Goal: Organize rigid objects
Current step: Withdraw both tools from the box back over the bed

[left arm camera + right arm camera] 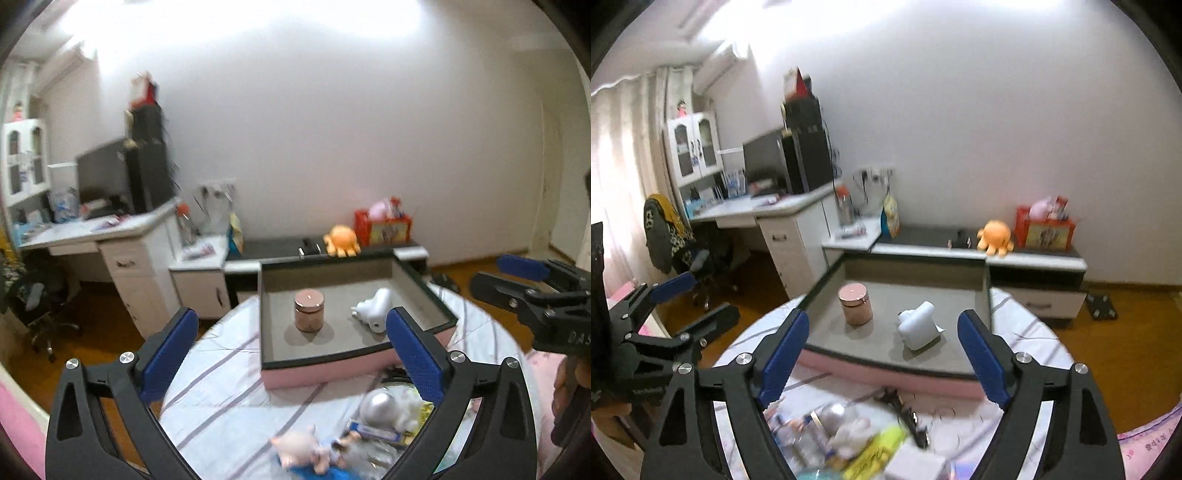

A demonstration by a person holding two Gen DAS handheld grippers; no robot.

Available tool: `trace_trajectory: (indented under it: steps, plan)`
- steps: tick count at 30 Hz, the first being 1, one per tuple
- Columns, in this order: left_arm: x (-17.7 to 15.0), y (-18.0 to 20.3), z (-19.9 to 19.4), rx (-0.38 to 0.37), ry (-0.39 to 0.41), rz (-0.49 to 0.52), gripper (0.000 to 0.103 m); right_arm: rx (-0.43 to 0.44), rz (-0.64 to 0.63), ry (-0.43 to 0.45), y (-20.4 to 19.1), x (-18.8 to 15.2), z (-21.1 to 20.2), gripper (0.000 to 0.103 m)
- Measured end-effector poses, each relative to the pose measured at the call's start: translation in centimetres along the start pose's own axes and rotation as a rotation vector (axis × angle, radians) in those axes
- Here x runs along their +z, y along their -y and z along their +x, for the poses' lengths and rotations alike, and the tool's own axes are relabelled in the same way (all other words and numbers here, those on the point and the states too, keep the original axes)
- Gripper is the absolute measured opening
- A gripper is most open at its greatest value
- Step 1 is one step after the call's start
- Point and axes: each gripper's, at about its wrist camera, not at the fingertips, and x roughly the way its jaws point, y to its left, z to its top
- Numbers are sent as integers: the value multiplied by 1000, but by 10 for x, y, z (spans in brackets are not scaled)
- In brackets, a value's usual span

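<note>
Strong white glare burns out the top of both views, on the wall [332,129]. The bottom of each frame is smeared by motion blur. Edges bend and darken into black fisheye corners.

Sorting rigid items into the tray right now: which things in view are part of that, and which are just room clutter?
Part of the job:
- pink tray
- rose-gold jar in it
- white device in it
- pile of small items on the table

Just lying about:
- orange plush octopus
- red box
- monitor
- office chair
</note>
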Motion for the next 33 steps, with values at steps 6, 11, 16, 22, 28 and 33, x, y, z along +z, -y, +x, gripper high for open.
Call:
trace_trajectory:
  steps: [6, 11, 16, 22, 28, 33]
  plan:
    - [-22, 9, -82, 56, 158, -22, 103, -85, -32, 180, -21, -28, -81, 103]
    - [-40, 24, -119, 48, 181, -25, 103, -164, -53, 255, -36, -57, -125, 103]
    - [-49, 37, -145, 65, 212, -3, 103, -225, -71, 266, -47, -74, -145, 103]
    - [-55, 45, -155, 63, 220, 5, 103, -233, -61, 245, -43, -80, -153, 103]
    - [-65, 55, -147, 57, 173, 45, 103, -240, -38, 219, -35, -96, -156, 103]
    - [-88, 54, -129, 22, 78, 60, 103, -250, -12, 157, -21, -112, -144, 103]
